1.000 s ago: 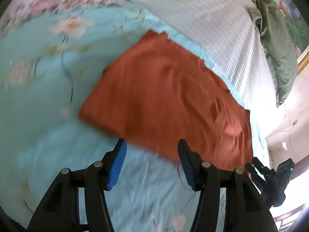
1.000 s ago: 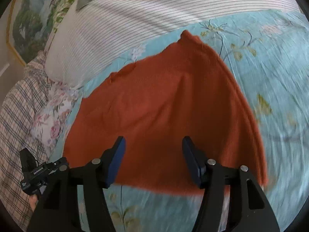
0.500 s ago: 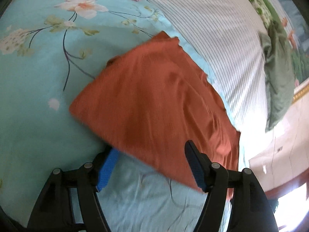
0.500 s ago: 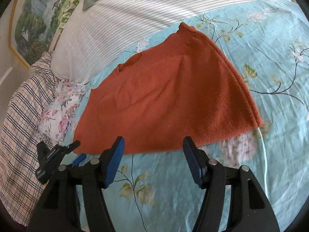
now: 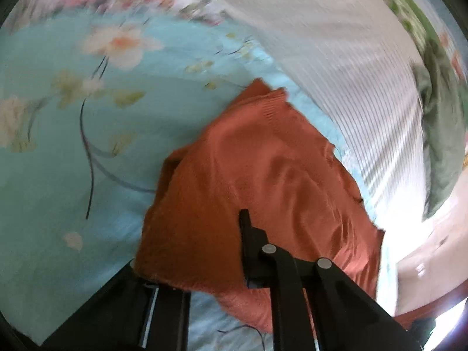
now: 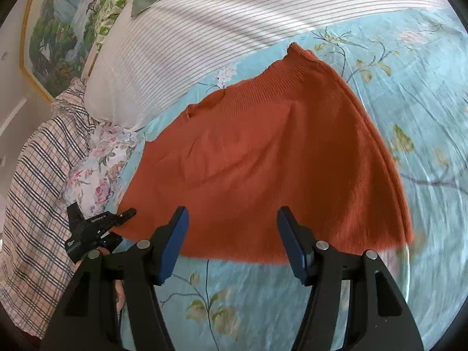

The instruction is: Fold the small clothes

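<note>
A rust-orange knit garment (image 6: 263, 158) lies flat on the light blue floral bedsheet (image 6: 409, 93). In the left wrist view its near edge (image 5: 263, 175) is draped over my left gripper (image 5: 204, 257): the left finger is hidden under the cloth and the right finger (image 5: 248, 239) lies on top, so the jaws look closed on the edge. My right gripper (image 6: 234, 242) is open and empty, its blue pads (image 6: 175, 239) just short of the garment's near hem. The left gripper also shows in the right wrist view (image 6: 93, 228), at the garment's left corner.
A white striped pillow (image 6: 234, 14) lies behind the garment. A plaid cloth (image 6: 38, 175) and a floral cloth (image 6: 99, 169) lie to the left. A green cloth (image 5: 438, 131) lies by the pillow. A framed picture (image 6: 58, 29) hangs at the head.
My left gripper has moved forward onto the garment's edge and closed, with the cloth now over its left finger. My right gripper has moved slightly closer to the hem and stays open.
</note>
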The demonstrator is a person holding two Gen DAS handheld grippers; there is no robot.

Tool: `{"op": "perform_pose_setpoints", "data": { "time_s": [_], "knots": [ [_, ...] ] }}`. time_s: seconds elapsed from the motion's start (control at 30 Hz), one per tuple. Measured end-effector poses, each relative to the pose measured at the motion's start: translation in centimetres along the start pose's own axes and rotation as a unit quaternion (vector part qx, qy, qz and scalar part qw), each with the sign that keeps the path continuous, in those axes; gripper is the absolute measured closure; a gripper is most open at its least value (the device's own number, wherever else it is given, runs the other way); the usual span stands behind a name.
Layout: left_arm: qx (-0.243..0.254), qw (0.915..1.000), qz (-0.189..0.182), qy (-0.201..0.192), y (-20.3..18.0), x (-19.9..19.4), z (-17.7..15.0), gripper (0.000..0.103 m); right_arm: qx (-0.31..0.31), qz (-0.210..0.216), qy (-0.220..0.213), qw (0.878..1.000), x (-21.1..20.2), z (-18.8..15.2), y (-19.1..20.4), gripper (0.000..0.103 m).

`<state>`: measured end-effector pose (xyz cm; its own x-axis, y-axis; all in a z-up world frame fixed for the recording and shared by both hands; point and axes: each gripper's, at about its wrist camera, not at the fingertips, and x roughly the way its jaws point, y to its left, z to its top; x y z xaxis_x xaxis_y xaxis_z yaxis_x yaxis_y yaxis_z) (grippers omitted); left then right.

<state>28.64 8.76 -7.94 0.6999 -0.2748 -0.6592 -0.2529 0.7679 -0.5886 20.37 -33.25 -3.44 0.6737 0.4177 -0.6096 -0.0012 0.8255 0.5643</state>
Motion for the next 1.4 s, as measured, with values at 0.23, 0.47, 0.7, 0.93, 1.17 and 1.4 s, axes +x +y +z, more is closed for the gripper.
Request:
{"op": "perform_pose_setpoints", "data": {
  "time_s": [0.23,0.47,0.7,0.93,1.17,1.4],
  "knots": [
    [0.191,0.9806,-0.022,-0.04,-11.4,-2.8,-2.7,0.097,0.027,0.029,0.012,0.999,-0.7,3.3,-2.3,0.039],
    [0.401,0.9151,0.007,-0.038,-20.0,0.8,-12.3,0.097,0.038,0.068,0.023,0.997,-0.2,6.4,-3.3,0.039],
    [0.461,0.8866,0.011,-0.037,-19.9,2.1,-15.5,0.097,0.026,0.117,0.102,0.988,5.6,8.7,-1.4,0.039],
    [0.458,0.8881,-0.017,-0.034,-19.2,1.1,-14.3,0.097,0.02,0.167,0.188,0.968,14.8,10.7,1.6,0.035],
    [0.462,0.8856,-0.033,-0.03,-20.0,0.1,-14.6,0.097,-0.011,0.155,0.179,0.972,18.5,12.7,4.0,0.086],
    [0.454,0.8838,-0.113,-0.01,-25.2,-1.0,-16.4,0.097,-0.075,0.147,0.073,0.984,8.9,15.1,3.7,0.087]
  ]
}}
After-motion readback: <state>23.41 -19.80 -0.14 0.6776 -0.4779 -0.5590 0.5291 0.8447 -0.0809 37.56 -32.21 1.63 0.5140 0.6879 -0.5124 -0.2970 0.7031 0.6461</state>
